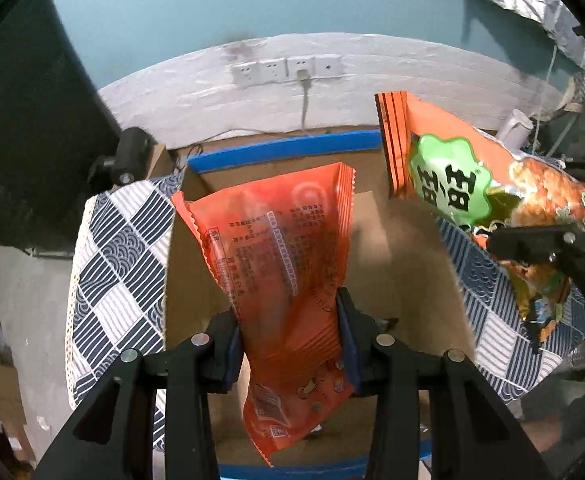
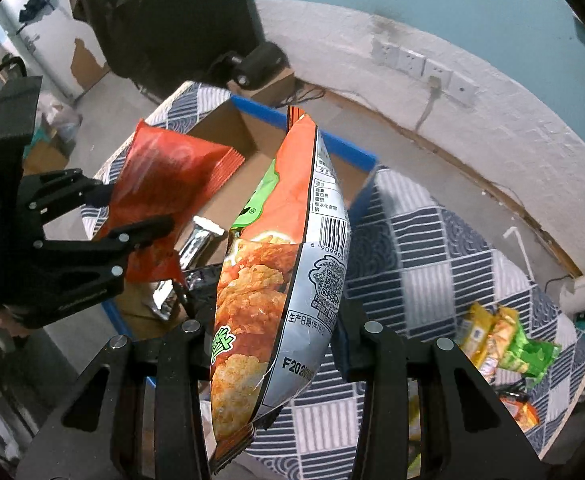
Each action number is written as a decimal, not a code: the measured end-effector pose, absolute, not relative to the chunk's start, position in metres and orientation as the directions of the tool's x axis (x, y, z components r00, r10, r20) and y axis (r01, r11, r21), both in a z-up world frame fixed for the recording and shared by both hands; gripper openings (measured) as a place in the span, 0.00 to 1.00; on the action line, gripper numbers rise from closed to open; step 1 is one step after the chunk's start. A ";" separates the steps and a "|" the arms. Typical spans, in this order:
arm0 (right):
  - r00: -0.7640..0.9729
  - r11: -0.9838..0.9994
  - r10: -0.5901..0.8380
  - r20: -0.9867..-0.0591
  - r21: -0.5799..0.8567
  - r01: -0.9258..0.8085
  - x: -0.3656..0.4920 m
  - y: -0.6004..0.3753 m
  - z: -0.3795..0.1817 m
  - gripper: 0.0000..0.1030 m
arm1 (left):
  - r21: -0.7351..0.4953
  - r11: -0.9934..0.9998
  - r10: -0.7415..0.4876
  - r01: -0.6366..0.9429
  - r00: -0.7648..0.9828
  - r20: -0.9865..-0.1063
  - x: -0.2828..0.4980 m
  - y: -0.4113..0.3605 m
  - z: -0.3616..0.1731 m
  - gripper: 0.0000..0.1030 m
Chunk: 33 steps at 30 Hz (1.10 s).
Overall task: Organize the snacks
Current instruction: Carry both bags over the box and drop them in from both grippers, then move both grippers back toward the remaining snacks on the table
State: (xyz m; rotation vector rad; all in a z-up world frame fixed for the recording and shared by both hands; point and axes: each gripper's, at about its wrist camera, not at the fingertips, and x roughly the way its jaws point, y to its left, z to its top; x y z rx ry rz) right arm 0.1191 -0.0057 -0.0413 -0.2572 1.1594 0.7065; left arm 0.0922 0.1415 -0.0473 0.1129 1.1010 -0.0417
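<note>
My left gripper (image 1: pixel 290 344) is shut on a red-orange snack bag (image 1: pixel 280 264) and holds it over an open cardboard box (image 1: pixel 404 264) with blue-taped edges. The same bag (image 2: pixel 164 184) and gripper (image 2: pixel 132 216) show at the left of the right wrist view. My right gripper (image 2: pixel 268 344) is shut on an orange rice-cracker bag (image 2: pixel 284 264) with a green label. It hangs beside the box's right side and also shows in the left wrist view (image 1: pixel 472 188). Silver wrapped bars (image 2: pixel 196 248) lie inside the box (image 2: pixel 220 128).
The box sits on a table with a blue-and-white patterned cloth (image 2: pixel 432 248). Several more snack packets (image 2: pixel 504 348) lie on the cloth at the right. A white wall with sockets (image 1: pixel 288 68) is behind. A black camera mount (image 1: pixel 128 156) stands at the box's far left corner.
</note>
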 end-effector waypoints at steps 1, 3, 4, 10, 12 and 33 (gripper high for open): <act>0.209 0.758 0.372 -0.905 0.166 -0.631 0.119 -0.002 -0.044 0.37 | 0.068 0.994 0.024 0.082 0.446 -0.895 0.092 0.146 -0.050 0.40; 0.194 0.754 0.367 -0.910 0.169 -0.634 0.119 0.007 -0.050 0.37 | 0.067 0.995 0.027 0.075 0.439 -0.898 0.092 0.151 -0.053 0.40; 0.188 0.753 0.366 -0.911 0.172 -0.635 0.118 0.009 -0.052 0.37 | 0.068 0.995 0.029 0.073 0.436 -0.899 0.091 0.153 -0.055 0.40; 0.184 0.761 0.351 -0.918 0.165 -0.627 0.121 0.019 -0.057 0.38 | 0.082 0.994 0.044 0.071 0.424 -0.905 0.089 0.156 -0.060 0.41; 0.186 0.769 0.348 -0.919 0.166 -0.618 0.124 0.019 -0.058 0.39 | 0.100 0.992 0.061 0.072 0.421 -0.905 0.090 0.156 -0.061 0.42; 0.231 0.812 0.355 -0.906 0.176 -0.557 0.111 -0.029 -0.043 0.61 | 0.056 0.997 0.024 0.058 0.447 -0.894 0.093 0.141 -0.046 0.59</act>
